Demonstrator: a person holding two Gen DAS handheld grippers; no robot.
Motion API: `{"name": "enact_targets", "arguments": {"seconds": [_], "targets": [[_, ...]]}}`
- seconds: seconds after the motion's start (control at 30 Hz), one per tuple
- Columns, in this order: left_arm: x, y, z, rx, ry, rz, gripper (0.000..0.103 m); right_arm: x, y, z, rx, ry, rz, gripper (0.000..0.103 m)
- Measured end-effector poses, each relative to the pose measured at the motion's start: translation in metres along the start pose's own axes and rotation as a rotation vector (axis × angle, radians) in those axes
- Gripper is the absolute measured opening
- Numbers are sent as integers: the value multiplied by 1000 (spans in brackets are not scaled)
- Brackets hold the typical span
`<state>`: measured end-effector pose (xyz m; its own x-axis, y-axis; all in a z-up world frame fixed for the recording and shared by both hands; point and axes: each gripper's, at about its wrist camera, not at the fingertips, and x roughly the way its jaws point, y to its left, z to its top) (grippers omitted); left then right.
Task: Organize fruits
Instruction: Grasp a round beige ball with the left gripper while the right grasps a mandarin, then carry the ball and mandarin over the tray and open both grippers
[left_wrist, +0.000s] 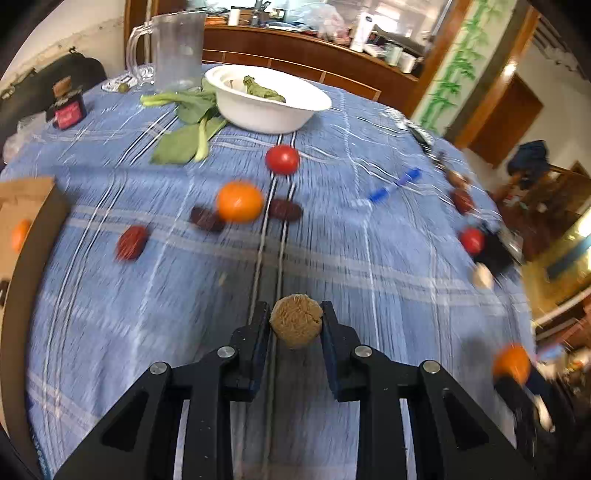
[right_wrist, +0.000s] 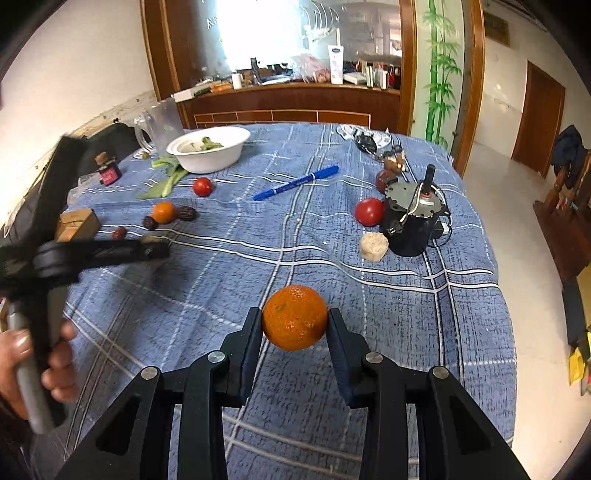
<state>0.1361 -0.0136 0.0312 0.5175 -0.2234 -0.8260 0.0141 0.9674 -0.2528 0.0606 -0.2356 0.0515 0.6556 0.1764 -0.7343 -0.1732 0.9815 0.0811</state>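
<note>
Blue plaid cloth (right_wrist: 388, 314) covers the table, with a wooden counter and a bamboo-painted panel behind it. At the far left edge sits an open cardboard box (left_wrist: 26, 199) with a small orange (left_wrist: 19, 234) inside it. Farther back stand a small dark jar (right_wrist: 109, 172) and a clear pitcher (left_wrist: 177, 48). Beside the pitcher, leafy greens (left_wrist: 188, 129) lie against a white bowl (right_wrist: 207, 149) that holds more greens.

Toward the left-middle of the cloth, red dates (left_wrist: 131, 242) lie near a loose orange (right_wrist: 163, 212), and a tomato (right_wrist: 202, 186) rests just beyond them, nearer the bowl.

The left gripper (left_wrist: 295, 317) has its jaws closed against a tan, rough, round fruit (left_wrist: 295, 325), held above the cloth. The right gripper (right_wrist: 294, 319) pinches a large orange (right_wrist: 294, 317) between both fingers, also lifted off the table.

Past the middle lies a blue marker (right_wrist: 297, 182). On the right, a second tomato (right_wrist: 368, 211) sits touching a black motor-like can (right_wrist: 412, 225), and a pale, rough lump (right_wrist: 373, 246) lies just in front of that can. Another reddish fruit (right_wrist: 382, 181) rests behind it.
</note>
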Motion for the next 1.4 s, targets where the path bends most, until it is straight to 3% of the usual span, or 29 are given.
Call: {"name": "enact_targets", "arguments": {"seconds": [0.2,0.37,0.57,0.9,1.4], "targets": [[-56,27,-40,46,-16,-23,26,-13,23,-17,-19,1,-8,37],[-90,51,-68,62,-37,50,26,-16,50,-35,6,36,1,38],[-119,86,-93,29,-48,74,26,-17,84,-49,28,63,12,38],[-146,125,-97,15,-108,111,26,-9,147,-38,-38,76,23,38],[-179,211,-96,-110,-155,171,26,1,222,-15,-148,67,81,38]]}}
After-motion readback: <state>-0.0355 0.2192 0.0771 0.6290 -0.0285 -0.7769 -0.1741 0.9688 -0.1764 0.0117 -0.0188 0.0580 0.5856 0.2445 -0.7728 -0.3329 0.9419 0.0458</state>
